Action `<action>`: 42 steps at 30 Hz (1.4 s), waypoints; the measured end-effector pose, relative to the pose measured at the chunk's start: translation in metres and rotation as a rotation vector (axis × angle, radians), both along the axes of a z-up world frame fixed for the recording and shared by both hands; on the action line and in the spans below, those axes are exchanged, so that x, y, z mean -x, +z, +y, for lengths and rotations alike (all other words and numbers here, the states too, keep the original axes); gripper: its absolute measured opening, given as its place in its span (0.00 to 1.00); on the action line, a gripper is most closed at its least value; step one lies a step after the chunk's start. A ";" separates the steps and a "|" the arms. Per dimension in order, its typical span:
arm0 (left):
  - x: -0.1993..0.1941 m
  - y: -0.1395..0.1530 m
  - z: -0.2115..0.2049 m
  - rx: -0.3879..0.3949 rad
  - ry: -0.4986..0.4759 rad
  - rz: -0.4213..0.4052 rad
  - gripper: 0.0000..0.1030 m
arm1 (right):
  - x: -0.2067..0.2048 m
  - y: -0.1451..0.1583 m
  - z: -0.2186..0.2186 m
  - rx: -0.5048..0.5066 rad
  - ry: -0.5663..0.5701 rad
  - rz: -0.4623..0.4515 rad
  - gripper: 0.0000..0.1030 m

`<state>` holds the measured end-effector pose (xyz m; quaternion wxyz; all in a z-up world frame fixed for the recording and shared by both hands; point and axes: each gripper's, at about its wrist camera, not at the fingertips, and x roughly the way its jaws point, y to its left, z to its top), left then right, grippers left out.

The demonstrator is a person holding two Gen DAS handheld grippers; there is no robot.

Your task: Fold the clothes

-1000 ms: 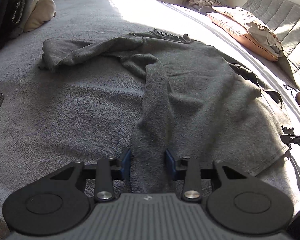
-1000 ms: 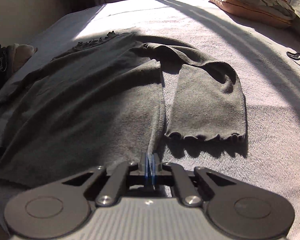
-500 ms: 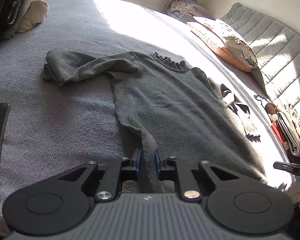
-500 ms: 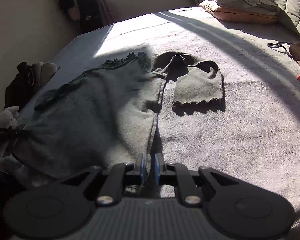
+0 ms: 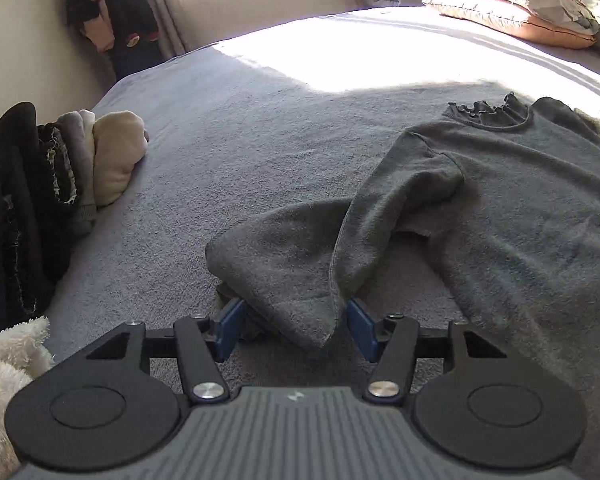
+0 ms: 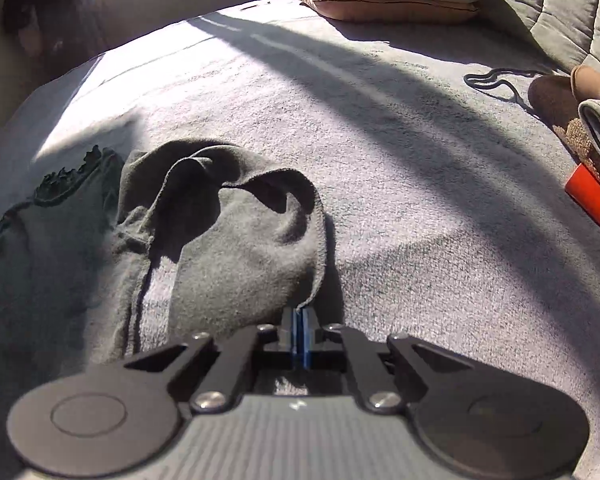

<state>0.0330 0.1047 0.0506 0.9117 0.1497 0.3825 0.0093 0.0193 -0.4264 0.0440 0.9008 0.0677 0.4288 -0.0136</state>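
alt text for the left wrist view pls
Open left tongs straddle the cuff of a grey sweater's sleeve on a grey bed. Folded clothes sit at left, pillows far right.

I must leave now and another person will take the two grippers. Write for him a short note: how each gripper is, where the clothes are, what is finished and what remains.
Left gripper: open, its blue pads on either side of the left sleeve end of the grey sweater; nothing gripped.
Right gripper: shut on the edge of the right sleeve.
Sweater: lies flat on the grey bed cover, ruffled collar away from you; both sleeves are bunched beside the body.
Done: body spread out. A stack of folded clothes sits at the left edge.
Left: close on the left sleeve, fold both sleeves over the body, then fold the body.
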 end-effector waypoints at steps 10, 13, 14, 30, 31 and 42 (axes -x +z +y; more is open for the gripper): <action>-0.015 0.062 0.056 0.277 0.194 -0.232 0.09 | 0.006 0.058 -0.027 0.791 -0.249 -0.518 0.03; -0.014 0.062 0.066 0.334 0.248 -0.230 0.10 | -0.007 0.030 -0.041 0.742 -0.209 -0.329 0.03; -0.014 0.062 0.069 0.363 0.262 -0.220 0.11 | -0.009 0.023 -0.046 0.729 -0.209 -0.284 0.03; 0.010 0.055 -0.028 0.489 -0.038 -0.117 0.48 | -0.011 0.044 0.009 0.200 0.050 -0.238 0.58; 0.008 0.050 -0.037 0.480 -0.053 -0.091 0.48 | -0.016 0.043 0.015 0.211 0.052 -0.232 0.58; 0.002 -0.008 -0.110 0.496 -0.122 0.123 0.60 | -0.063 0.027 0.037 0.133 0.074 -0.185 0.62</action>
